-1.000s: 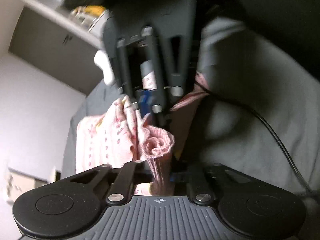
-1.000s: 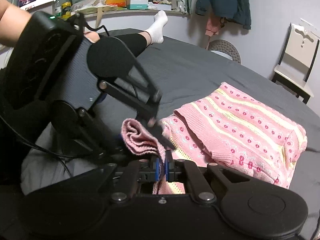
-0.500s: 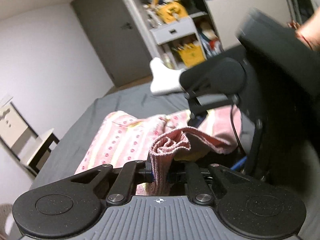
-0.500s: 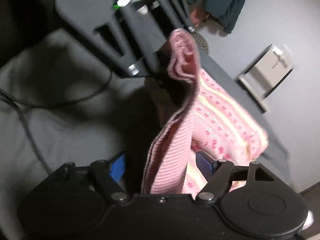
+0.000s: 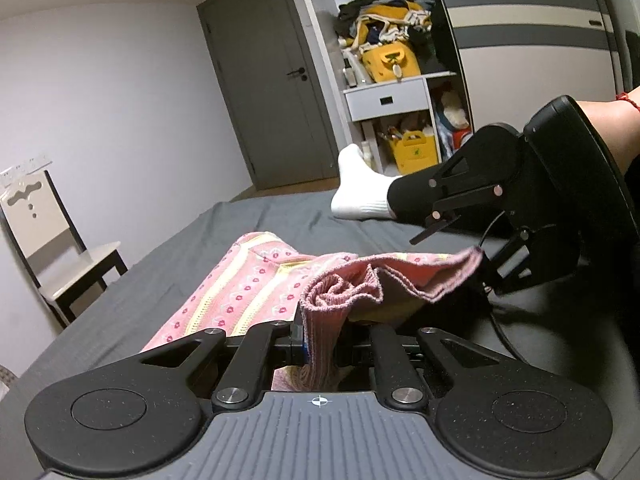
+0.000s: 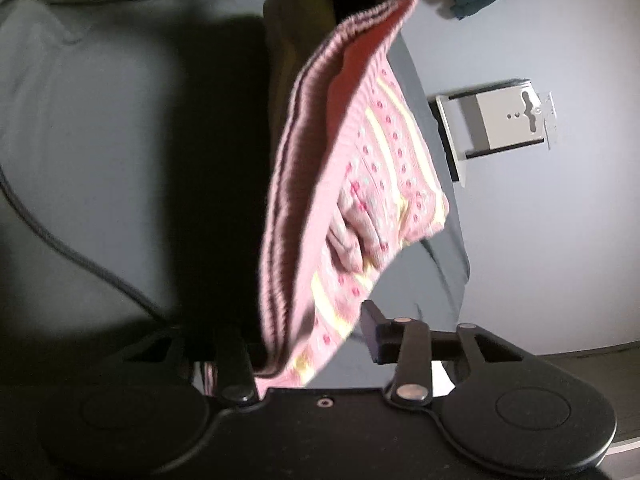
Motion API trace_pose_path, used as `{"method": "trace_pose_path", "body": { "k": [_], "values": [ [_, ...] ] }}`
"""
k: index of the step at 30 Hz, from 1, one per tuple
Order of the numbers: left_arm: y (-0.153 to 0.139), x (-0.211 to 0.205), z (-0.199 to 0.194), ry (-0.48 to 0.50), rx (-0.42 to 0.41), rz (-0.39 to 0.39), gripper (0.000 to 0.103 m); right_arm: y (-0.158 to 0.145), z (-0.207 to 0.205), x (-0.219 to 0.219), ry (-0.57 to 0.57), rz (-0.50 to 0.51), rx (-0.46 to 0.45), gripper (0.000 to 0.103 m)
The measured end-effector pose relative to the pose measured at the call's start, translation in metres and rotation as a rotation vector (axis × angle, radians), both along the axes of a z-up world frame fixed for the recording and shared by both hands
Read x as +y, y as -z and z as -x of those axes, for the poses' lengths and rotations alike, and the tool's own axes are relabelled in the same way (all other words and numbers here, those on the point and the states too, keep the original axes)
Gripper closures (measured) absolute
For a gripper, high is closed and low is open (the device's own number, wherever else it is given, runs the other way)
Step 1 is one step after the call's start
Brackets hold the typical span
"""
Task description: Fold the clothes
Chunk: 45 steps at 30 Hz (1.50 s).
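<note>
A pink knit sweater (image 5: 240,292) with yellow stripes and small flowers lies on the grey bed (image 5: 140,292). My left gripper (image 5: 320,344) is shut on its bunched ribbed hem (image 5: 340,292). The hem stretches right as far as my right gripper (image 5: 452,264), which hovers above the bed. In the right wrist view the right gripper (image 6: 296,340) stands open. The sweater (image 6: 360,184) hangs loose between its wide-apart fingers, touching neither pad that I can see. The top of the cloth runs out of that frame.
A person's leg with a white sock (image 5: 360,196) rests on the bed behind the sweater. A black cable (image 6: 60,248) crosses the sheet. A white chair (image 5: 52,248) stands at the bed's left, a grey door (image 5: 260,92) and cluttered shelves (image 5: 392,80) beyond.
The right gripper, shut on the hem a second ago, has opened. The two grippers have drawn apart, and the hem now stretches between them. The left gripper has kept hold.
</note>
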<state>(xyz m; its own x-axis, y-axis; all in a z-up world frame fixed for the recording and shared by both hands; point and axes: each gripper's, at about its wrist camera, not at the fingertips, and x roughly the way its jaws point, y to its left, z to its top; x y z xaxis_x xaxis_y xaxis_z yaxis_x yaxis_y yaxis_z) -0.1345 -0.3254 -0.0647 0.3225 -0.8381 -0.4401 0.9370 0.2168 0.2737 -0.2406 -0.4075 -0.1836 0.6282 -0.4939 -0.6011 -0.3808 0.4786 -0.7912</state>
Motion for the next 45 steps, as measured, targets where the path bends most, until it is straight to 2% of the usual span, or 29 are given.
{"method": "trace_pose_path", "body": {
  "k": [3, 4, 9, 12, 14, 18, 20, 25, 31, 35, 36, 40, 41, 43, 44, 45],
  "values": [
    [-0.001, 0.006, 0.002, -0.004, 0.013, 0.013, 0.093, -0.011, -0.001, 0.001, 0.014, -0.043, 0.010, 0.093],
    [-0.002, 0.008, 0.001, -0.006, 0.016, 0.017, 0.093, -0.014, -0.002, 0.002, 0.020, -0.055, 0.015, 0.095],
    [-0.006, 0.019, -0.007, -0.038, 0.047, 0.049, 0.093, -0.043, -0.009, 0.000, 0.027, -0.077, -0.017, 0.095],
    [-0.007, 0.019, -0.024, -0.077, 0.106, 0.088, 0.093, -0.062, -0.014, -0.014, 0.030, -0.098, -0.045, 0.095],
    [-0.008, 0.019, -0.036, -0.103, 0.147, 0.114, 0.093, -0.068, -0.020, -0.017, -0.001, -0.073, -0.057, 0.095],
    [-0.002, 0.018, -0.070, -0.160, 0.266, 0.180, 0.093, -0.072, -0.049, -0.021, -0.058, -0.058, -0.031, 0.095],
    [0.003, 0.016, -0.086, -0.180, 0.300, 0.196, 0.093, -0.073, -0.064, -0.026, -0.068, -0.070, -0.020, 0.095],
    [0.025, 0.013, -0.127, -0.236, 0.402, 0.228, 0.093, -0.083, -0.098, -0.056, -0.046, -0.212, -0.007, 0.095],
    [0.069, 0.012, -0.174, -0.342, 0.581, 0.296, 0.093, -0.083, -0.144, -0.084, -0.006, -0.339, 0.032, 0.093],
    [0.096, 0.004, -0.192, -0.375, 0.640, 0.283, 0.093, -0.079, -0.171, -0.106, 0.038, -0.426, 0.047, 0.074],
    [0.101, 0.002, -0.196, -0.380, 0.646, 0.283, 0.093, -0.078, -0.175, -0.114, 0.058, -0.461, 0.044, 0.073],
    [0.115, -0.002, -0.206, -0.394, 0.675, 0.292, 0.093, -0.090, -0.166, -0.147, 0.162, -0.703, -0.017, 0.070],
    [0.118, -0.003, -0.208, -0.394, 0.683, 0.294, 0.093, -0.091, -0.161, -0.155, 0.173, -0.757, -0.037, 0.066],
    [0.123, -0.005, -0.211, -0.394, 0.691, 0.290, 0.093, -0.094, -0.152, -0.172, 0.189, -0.861, -0.076, 0.054],
    [0.126, -0.005, -0.212, -0.396, 0.690, 0.286, 0.093, -0.093, -0.143, -0.181, 0.188, -0.913, -0.095, 0.042],
    [0.128, -0.006, -0.210, -0.397, 0.685, 0.281, 0.093, -0.091, -0.138, -0.188, 0.181, -0.946, -0.118, 0.036]
  ]
}}
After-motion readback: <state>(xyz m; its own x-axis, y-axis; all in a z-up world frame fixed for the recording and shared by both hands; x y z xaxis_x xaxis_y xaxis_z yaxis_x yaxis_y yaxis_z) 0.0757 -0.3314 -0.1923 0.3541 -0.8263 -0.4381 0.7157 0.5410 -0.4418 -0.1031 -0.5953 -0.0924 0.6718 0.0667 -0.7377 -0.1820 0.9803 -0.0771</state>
